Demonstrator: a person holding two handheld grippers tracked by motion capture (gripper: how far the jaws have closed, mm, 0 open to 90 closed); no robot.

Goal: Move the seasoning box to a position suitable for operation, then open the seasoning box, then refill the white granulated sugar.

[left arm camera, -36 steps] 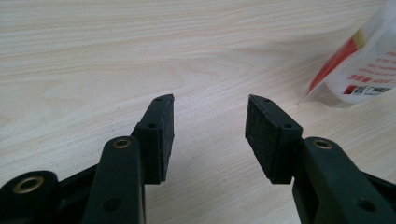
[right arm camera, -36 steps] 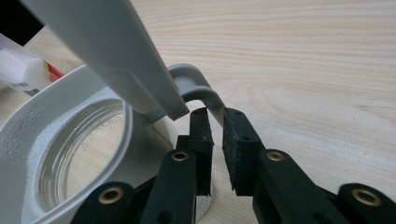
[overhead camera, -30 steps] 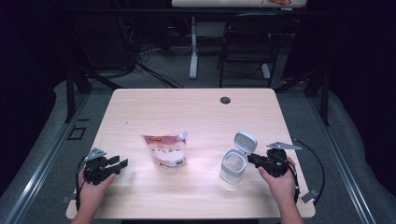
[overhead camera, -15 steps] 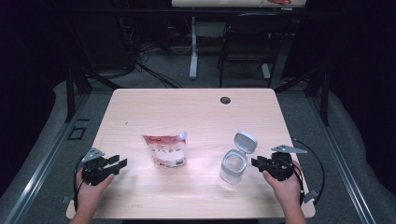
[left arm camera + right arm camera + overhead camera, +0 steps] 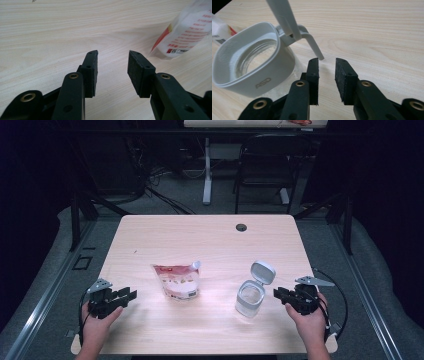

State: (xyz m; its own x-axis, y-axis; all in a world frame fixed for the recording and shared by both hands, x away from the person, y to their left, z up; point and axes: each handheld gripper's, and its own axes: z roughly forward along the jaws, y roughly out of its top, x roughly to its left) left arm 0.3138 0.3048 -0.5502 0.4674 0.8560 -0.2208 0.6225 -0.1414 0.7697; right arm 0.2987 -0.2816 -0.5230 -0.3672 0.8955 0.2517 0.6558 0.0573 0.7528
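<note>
Pale wood makes up the tabletop [image 5: 210, 240], where a red-and-white pouch [image 5: 176, 281] lies flat near the middle and a clear jar [image 5: 250, 299] with its grey lid [image 5: 262, 271] flipped up stands at the pouch's 3 o'clock, well apart from it. The left hand-held gripper [image 5: 129, 295] rests at the pouch's 9 o'clock with jaws parted and empty. The right hand-held gripper [image 5: 278, 293] sits just beside the jar at its 3 o'clock, jaws slightly apart, holding nothing.
</note>
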